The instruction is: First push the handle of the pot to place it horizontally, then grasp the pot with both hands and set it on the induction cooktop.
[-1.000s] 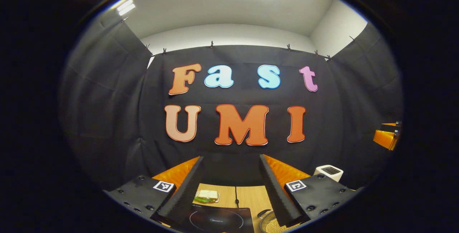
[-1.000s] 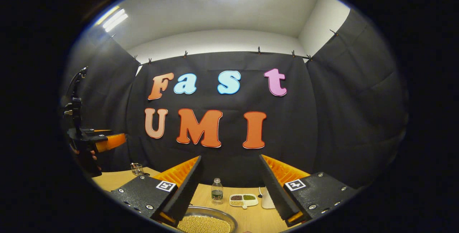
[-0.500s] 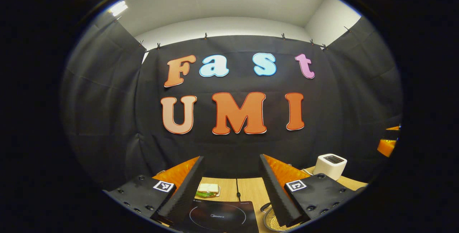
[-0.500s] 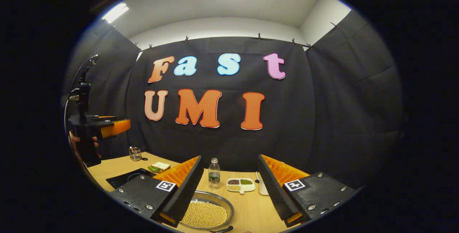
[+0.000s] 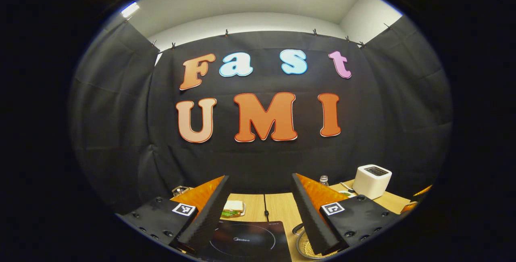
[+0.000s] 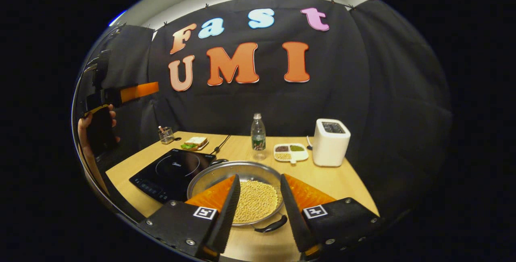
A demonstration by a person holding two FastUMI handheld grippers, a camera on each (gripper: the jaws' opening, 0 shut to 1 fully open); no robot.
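Note:
A steel pot (image 6: 242, 167) holding yellow beans stands on the wooden table (image 6: 342, 181), to the right of the black induction cooktop (image 6: 173, 171). One black pot handle (image 6: 274, 225) points toward me at the near rim, and another dark handle (image 6: 219, 161) shows at the far left rim. My right gripper (image 6: 259, 179) hovers open above the pot's near side. My left gripper (image 5: 260, 176) is open and high over the cooktop (image 5: 246, 242), with the pot's edge (image 5: 301, 246) behind its right finger. In the right gripper view a hand (image 6: 96, 125) holds the left gripper (image 6: 135, 92) up at the left.
A water bottle (image 6: 258, 135), a divided dish of beans (image 6: 291, 152) and a white toaster (image 6: 331, 141) stand behind the pot. A sandwich (image 6: 195, 143) and a small holder (image 6: 166, 135) sit at the back left. The cooktop's cable (image 6: 221, 145) runs toward the wall.
The right gripper has tipped down and moved in over the pot, and its fingers stand a little closer together. The left gripper has tilted down slightly, showing more of the table.

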